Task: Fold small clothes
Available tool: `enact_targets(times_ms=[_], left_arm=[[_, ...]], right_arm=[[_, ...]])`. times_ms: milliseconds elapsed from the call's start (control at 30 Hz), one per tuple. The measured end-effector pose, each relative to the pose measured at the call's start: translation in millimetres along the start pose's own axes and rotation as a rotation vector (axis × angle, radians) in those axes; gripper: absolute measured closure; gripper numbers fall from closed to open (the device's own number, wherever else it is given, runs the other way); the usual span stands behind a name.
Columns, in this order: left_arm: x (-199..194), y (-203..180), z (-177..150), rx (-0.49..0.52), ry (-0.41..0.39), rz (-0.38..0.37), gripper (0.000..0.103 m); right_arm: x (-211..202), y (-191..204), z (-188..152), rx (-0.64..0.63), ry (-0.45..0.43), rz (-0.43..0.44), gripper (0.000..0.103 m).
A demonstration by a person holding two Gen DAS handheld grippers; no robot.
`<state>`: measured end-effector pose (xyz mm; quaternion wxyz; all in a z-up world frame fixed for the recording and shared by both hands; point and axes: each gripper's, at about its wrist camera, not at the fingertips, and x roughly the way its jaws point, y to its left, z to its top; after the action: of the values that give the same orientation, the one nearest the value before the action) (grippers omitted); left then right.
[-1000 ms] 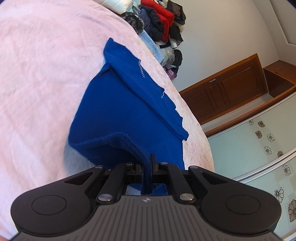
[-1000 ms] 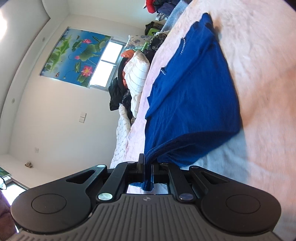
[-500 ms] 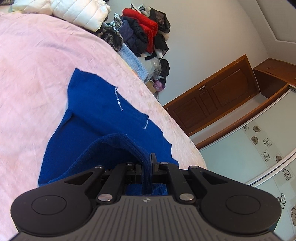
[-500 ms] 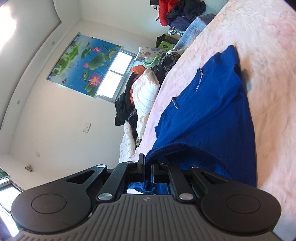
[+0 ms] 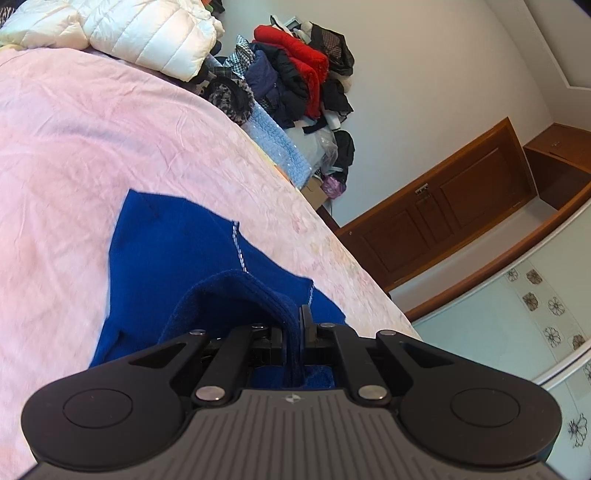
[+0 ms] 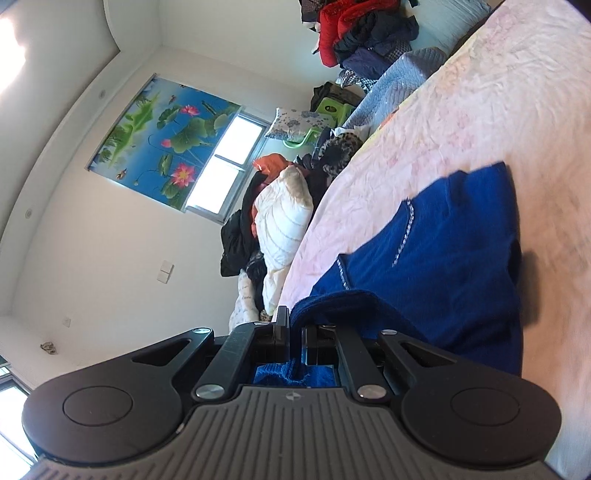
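Observation:
A small dark blue knit garment point(image 5: 173, 258) lies on the pink bedspread point(image 5: 74, 140), with a white stitched seam across it. My left gripper point(image 5: 295, 332) is shut on a ribbed edge of the garment and lifts it over the flat part. In the right wrist view the same blue garment point(image 6: 443, 258) lies on the pink bedspread point(image 6: 498, 92). My right gripper point(image 6: 294, 332) is shut on another part of that ribbed edge, held above the cloth. The near part of the garment is hidden under both grippers.
A white puffy jacket point(image 5: 147, 29) and a heap of red and dark clothes point(image 5: 295, 74) sit at the bed's far end. A brown wooden door point(image 5: 443, 218) is beyond the bed's right edge. In the right wrist view a pile of clothes point(image 6: 280, 221) lines the bed's left side.
Both grippers have carried the held edge forward over the garment toward its far end. Less of the flat blue cloth shows ahead, and more of the room is in view.

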<state>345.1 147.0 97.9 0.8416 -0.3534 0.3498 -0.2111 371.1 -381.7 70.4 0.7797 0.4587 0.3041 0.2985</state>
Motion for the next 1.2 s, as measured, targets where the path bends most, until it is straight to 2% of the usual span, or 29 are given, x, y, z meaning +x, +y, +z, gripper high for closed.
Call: enact_targets(times_ms=[267, 433, 667, 800, 833, 900, 933, 1000, 1033, 1067, 1133, 1200], left_arm=[[66, 15, 49, -0.059, -0.007, 0.084, 0.097], [105, 31, 61, -0.092, 0.012, 0.13, 0.097], [133, 50, 69, -0.118, 0.031, 0.164, 0.097], [148, 67, 68, -0.169, 0.055, 0.205, 0.097], [151, 71, 67, -0.18, 0.06, 0.213, 0.096], [154, 75, 66, -0.187, 0.057, 0.21, 0.094], [154, 75, 66, -0.181, 0.055, 0.201, 0.091], [151, 72, 67, -0.17, 0.054, 0.177, 0.076], [146, 68, 69, -0.159, 0.029, 0.168, 0.061], [138, 63, 72, -0.142, -0.02, 0.173, 0.041], [118, 49, 77, -0.092, -0.145, 0.174, 0.021], [105, 34, 81, -0.009, -0.202, 0.163, 0.021]], right_arm=[[56, -37, 51, 0.049, -0.001, -0.073, 0.093], [83, -64, 65, 0.067, 0.024, -0.147, 0.093], [103, -89, 81, 0.112, 0.025, -0.175, 0.093], [116, -110, 89, 0.218, 0.044, -0.204, 0.083], [117, -115, 90, 0.248, 0.047, -0.198, 0.072], [114, -118, 91, 0.264, 0.007, -0.17, 0.065], [112, -119, 92, 0.263, -0.013, -0.157, 0.06], [106, -117, 93, 0.267, -0.04, -0.135, 0.055], [102, -114, 95, 0.248, -0.058, -0.144, 0.055], [99, -109, 96, 0.22, -0.066, -0.154, 0.055], [94, -97, 99, 0.162, -0.064, -0.159, 0.055], [94, -81, 99, 0.083, -0.051, -0.179, 0.055]])
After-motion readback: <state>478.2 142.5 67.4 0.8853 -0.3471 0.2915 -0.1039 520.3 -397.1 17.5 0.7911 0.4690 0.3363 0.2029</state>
